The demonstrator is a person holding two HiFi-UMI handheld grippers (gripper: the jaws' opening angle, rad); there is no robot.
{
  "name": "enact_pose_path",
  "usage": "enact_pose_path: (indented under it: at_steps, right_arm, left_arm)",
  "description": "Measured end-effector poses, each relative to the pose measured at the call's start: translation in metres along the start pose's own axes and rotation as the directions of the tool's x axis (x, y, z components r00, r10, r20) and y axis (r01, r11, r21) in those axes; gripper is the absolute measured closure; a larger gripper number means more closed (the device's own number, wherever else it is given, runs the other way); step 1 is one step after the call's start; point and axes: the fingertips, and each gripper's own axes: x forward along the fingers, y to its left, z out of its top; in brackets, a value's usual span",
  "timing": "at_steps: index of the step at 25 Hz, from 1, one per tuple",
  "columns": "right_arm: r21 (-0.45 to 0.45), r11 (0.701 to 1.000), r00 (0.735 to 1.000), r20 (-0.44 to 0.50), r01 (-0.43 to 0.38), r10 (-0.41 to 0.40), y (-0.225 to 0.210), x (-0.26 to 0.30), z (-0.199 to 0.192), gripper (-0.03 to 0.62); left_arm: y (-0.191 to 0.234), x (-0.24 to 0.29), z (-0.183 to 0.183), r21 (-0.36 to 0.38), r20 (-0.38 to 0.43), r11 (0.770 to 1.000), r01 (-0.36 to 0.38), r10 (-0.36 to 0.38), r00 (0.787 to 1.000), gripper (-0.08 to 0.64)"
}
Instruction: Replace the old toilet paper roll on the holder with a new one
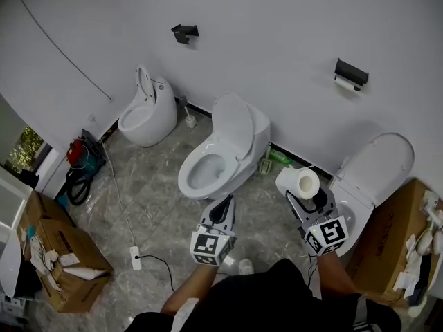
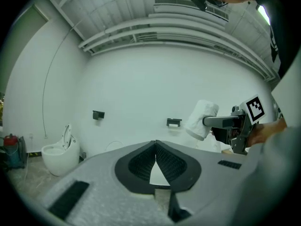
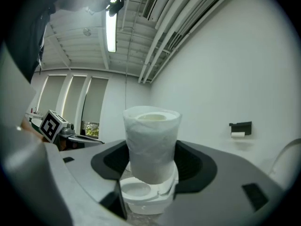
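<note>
Near left, left gripper [image 1: 222,200] fully closed, empty; near right, right gripper [image 1: 309,194] clamped wide around toilet paper roll [image 1: 299,182]; holder [image 1: 351,75] far right.

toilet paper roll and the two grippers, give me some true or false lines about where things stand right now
1. The right gripper holds a toilet paper roll between its fingers. True.
2. The fingers of the left gripper stand wide apart. False: they are together, with nothing between them.
3. The holder on the right of the wall has some white roll in it. True.
4. The toilet paper roll sits on that holder. False: it is in the right gripper, away from the wall.
5. The middle toilet has its lid down. False: the lid is up and the bowl is open.
</note>
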Motion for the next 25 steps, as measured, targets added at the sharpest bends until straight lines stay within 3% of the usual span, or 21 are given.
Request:
enact_pose_path:
  at_steps: [12, 25]
  right_arm:
    - [0.017, 0.995, 0.995, -0.01, 0.096, -0.096, -0.03, 0.009, -0.001, 0.308]
    - [0.043, 0.99, 0.99, -0.019, 0.137, -0.137, -0.124, 0.047, -0.01, 0.307]
  left_arm:
    - [-0.002, 0.045, 0.001, -0.001, -0.017, 0.995, 0.1, -0.1, 0.995, 0.554]
    - [-0.018, 0.157, 0.011, 0.017, -0.028, 0.986, 0.164, -0.164, 0.986, 0.554]
